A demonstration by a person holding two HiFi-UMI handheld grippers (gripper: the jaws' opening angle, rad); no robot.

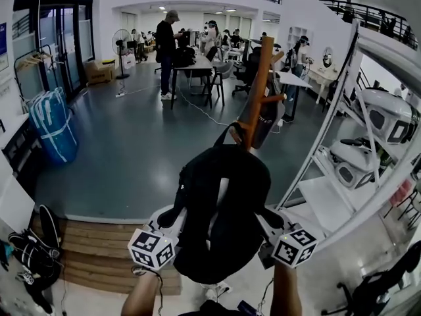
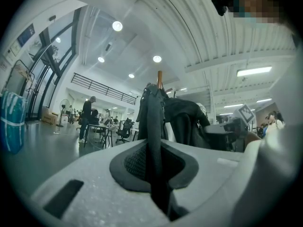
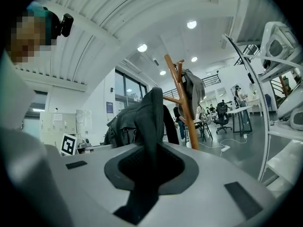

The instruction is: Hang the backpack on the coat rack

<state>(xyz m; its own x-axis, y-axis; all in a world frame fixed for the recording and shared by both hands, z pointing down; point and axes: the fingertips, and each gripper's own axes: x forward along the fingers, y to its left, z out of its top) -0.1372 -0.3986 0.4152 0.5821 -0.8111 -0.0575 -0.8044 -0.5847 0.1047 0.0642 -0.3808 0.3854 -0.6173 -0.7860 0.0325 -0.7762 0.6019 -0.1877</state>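
Observation:
A black backpack [image 1: 220, 209] hangs between my two grippers, just in front of the wooden coat rack [image 1: 262, 87]. Its top handle loop [image 1: 231, 132] sits by a lower peg of the rack. My left gripper [image 1: 175, 214] is shut on a black shoulder strap [image 2: 154, 136]; in the left gripper view, left gripper [image 2: 156, 162] has the rack's tip [image 2: 160, 76] showing above the pack. My right gripper [image 1: 266, 217] is shut on the other strap [image 3: 151, 122]; in the right gripper view, right gripper [image 3: 149, 167] has the rack [image 3: 182, 103] just beyond. A dark garment [image 1: 266, 120] hangs on the rack.
A white curved shelving frame [image 1: 342, 130] with white devices stands close at the right. A blue bag [image 1: 52, 127] leans at the left wall. A wooden step [image 1: 99, 242] and shoes [image 1: 33, 255] lie near my feet. People stand at desks [image 1: 168, 51] farther back.

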